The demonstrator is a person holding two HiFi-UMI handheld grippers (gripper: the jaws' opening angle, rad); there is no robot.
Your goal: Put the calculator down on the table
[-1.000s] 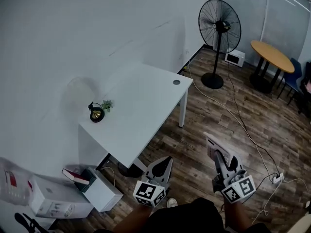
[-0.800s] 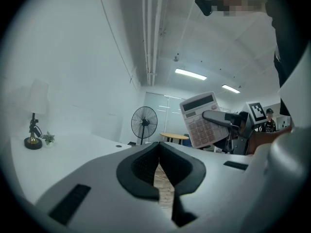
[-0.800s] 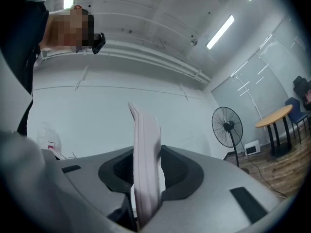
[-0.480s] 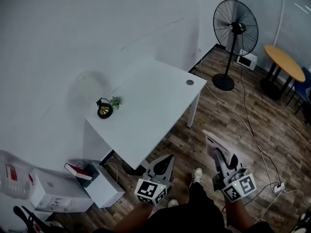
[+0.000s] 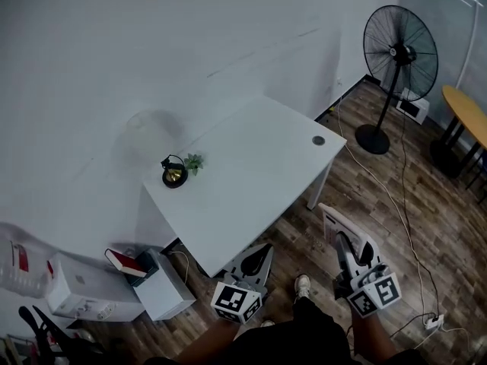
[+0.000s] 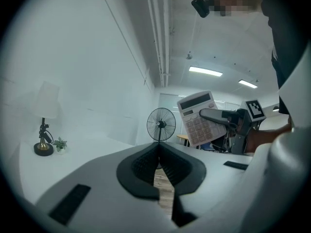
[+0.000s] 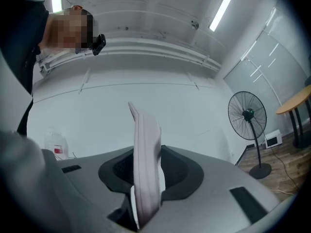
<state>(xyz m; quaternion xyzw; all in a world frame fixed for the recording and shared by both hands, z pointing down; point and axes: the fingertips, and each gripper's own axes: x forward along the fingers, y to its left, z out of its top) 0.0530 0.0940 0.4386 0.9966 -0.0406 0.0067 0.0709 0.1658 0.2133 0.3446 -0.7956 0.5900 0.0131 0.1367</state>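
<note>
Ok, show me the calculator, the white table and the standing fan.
calculator (image 6: 193, 126), left gripper view, on its keypad.
white table (image 5: 251, 175), head view, on the bare top.
standing fan (image 5: 401, 52), head view, on the centre of the grille.

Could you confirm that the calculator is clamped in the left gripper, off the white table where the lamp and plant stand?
No: the calculator is clamped in the right gripper, as the right gripper view shows; the left gripper is shut and empty. The rest holds: it is off the white table, where the lamp and plant stand.
</note>
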